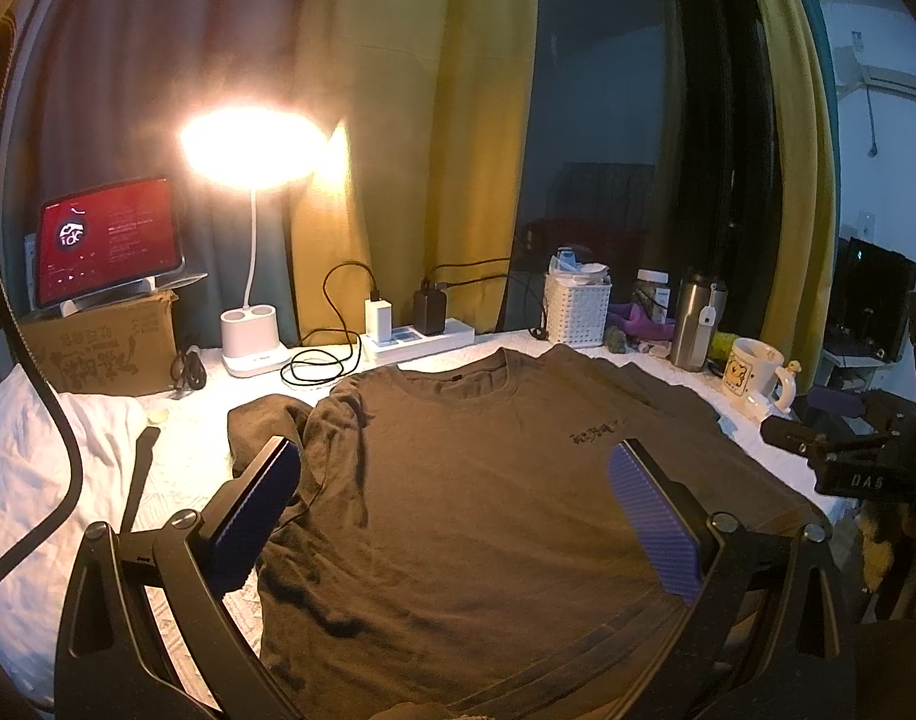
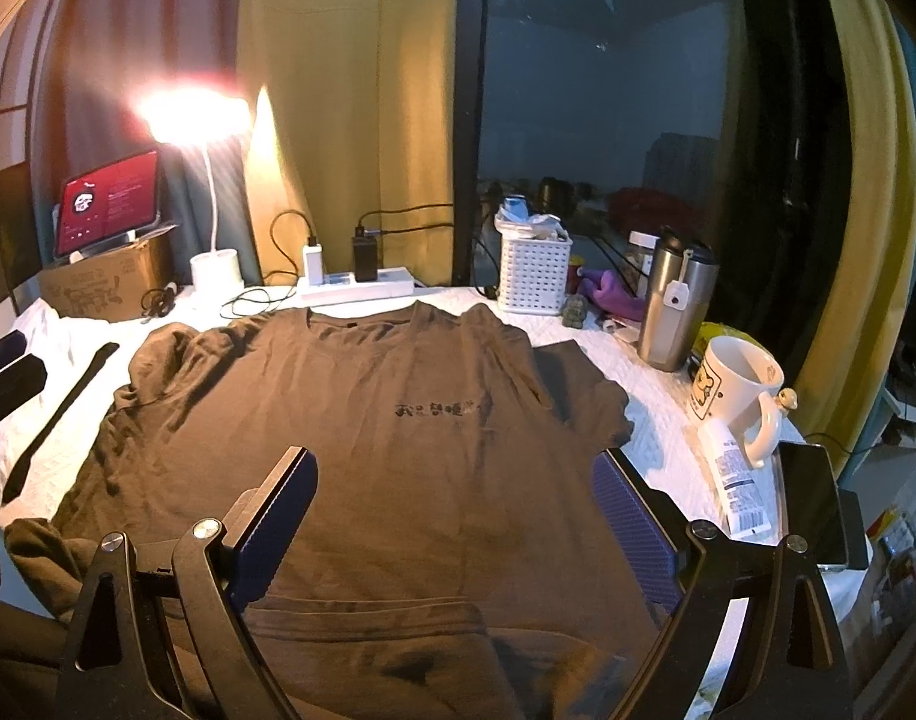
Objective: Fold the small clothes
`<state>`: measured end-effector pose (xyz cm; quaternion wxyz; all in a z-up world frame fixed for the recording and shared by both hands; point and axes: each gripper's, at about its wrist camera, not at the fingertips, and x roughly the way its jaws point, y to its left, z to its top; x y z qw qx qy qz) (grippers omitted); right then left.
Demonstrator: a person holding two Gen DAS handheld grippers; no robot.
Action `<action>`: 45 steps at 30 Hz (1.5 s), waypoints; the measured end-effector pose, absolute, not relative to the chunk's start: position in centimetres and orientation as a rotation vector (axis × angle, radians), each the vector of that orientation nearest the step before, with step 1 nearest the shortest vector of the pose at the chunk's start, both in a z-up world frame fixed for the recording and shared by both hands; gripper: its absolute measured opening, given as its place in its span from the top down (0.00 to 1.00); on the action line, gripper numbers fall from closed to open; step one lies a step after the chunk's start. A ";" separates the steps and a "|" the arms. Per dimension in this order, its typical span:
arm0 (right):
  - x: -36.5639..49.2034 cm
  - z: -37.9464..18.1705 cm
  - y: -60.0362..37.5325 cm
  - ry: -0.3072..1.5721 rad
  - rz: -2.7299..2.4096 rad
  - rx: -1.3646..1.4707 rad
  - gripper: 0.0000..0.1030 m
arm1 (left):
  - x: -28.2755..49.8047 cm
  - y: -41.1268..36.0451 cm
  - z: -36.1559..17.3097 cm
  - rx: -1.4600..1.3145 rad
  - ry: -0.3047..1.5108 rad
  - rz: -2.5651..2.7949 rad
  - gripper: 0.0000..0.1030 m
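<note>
The left tool [image 1: 455, 516] hangs with its two blue-padded fingers spread wide apart above the lower half of a brown short-sleeved T-shirt [image 1: 488, 480], pinching nothing; the right tool [image 2: 452, 531] is likewise spread wide over the same shirt's lower front, its pads clear of the cloth as far as can be told. The T-shirt lies front up and mostly flat on a counter covered with a white quilted cloth [image 2: 662, 438], collar toward the far side, a small line of dark printed characters [image 2: 437, 411] on its chest, and its hem toward the camera. One sleeve is rumpled and bunched at the left [image 1: 260, 426], the other lies flatter at the right [image 2: 584, 390]. A dark flat strap [image 2: 62, 414] lies on the cloth left of the shirt. Along the far edge stand a white desk lamp with a glowing head [image 1: 251, 147], a white power strip with two chargers plugged in [image 1: 419, 339], a white perforated plastic basket [image 2: 533, 276], a steel insulated bottle [image 2: 674, 306] and a white printed ceramic mug [image 2: 740, 390]. At the far left a tablet with a red screen [image 1: 107, 240] rests on a cardboard box [image 1: 104, 351]. Yellow curtains [image 1: 410, 120] hang behind.
</note>
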<state>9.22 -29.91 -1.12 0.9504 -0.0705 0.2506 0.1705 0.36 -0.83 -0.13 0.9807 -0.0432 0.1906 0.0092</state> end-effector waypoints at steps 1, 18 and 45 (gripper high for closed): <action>9.4 -1.1 -30.0 0.513 0.342 -0.142 0.09 | 0.6 -0.8 -0.2 -0.084 0.389 0.019 0.01; 17.4 -4.0 -33.4 0.617 0.250 -0.092 0.09 | 7.2 -2.4 -1.2 -0.074 0.487 0.011 0.01; 32.4 -6.2 -34.4 0.724 0.280 -0.144 0.09 | 17.7 -2.3 -2.9 -0.085 0.625 0.098 0.01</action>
